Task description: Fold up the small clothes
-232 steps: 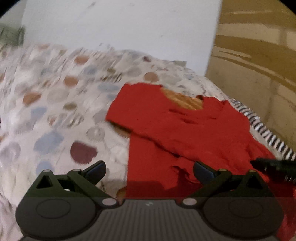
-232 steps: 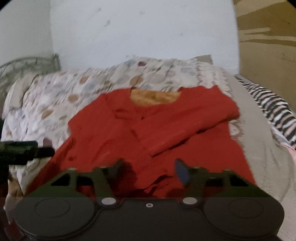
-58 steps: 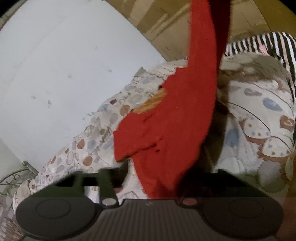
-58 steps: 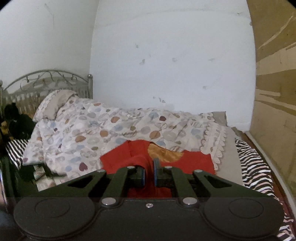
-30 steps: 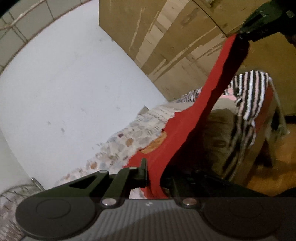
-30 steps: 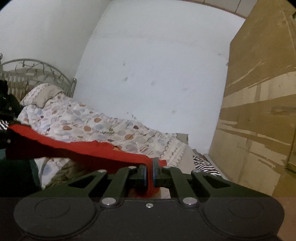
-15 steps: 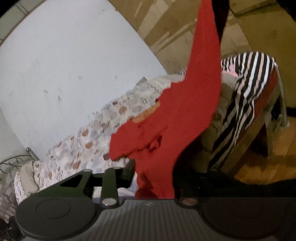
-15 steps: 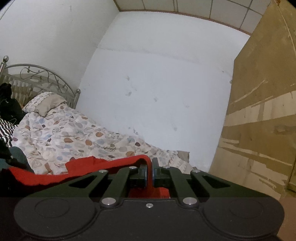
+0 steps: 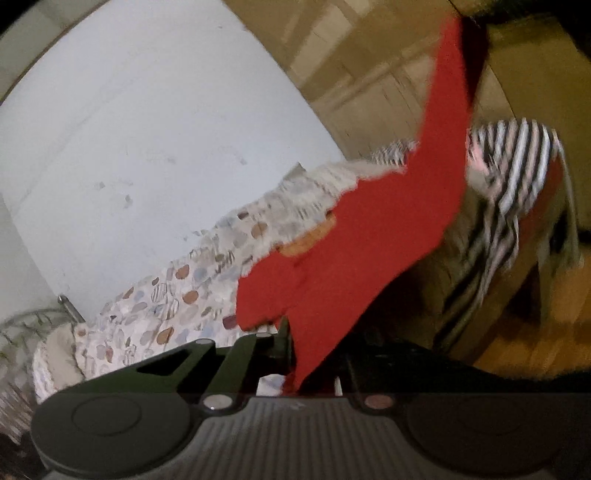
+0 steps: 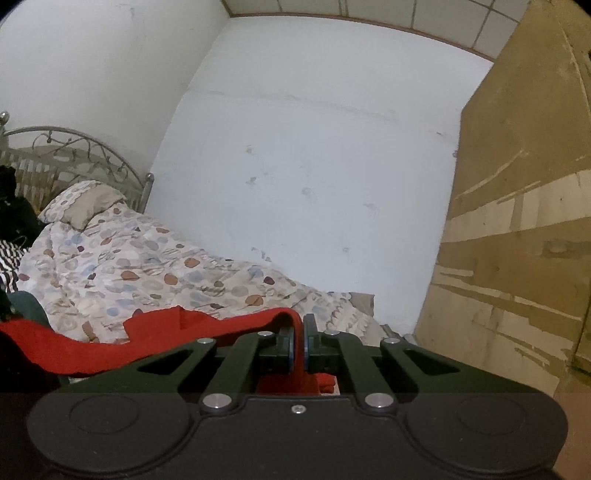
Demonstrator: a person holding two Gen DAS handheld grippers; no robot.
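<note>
Above the patterned duvet (image 10: 155, 266), lower centre of both views — red garment (image 9: 369, 236), lifted off the bed where it lay flat seconds ago. Right gripper (image 10: 299, 349) and left gripper (image 9: 314, 350): jaws clamped on its hem, cloth stretched between them — judged ready for the fold-over.

White walls (image 10: 295, 166), tiled ceiling (image 10: 424, 22), metal bed frame (image 10: 74, 147) far left, spotted quilt (image 10: 140, 266), pillow (image 10: 85, 203), wooden wardrobe (image 10: 524, 221) right, wood floor (image 9: 524, 332).

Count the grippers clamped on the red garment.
2. The left gripper pinches the red garment's lower edge; the right gripper is shut on another edge, cloth stretched between them.
</note>
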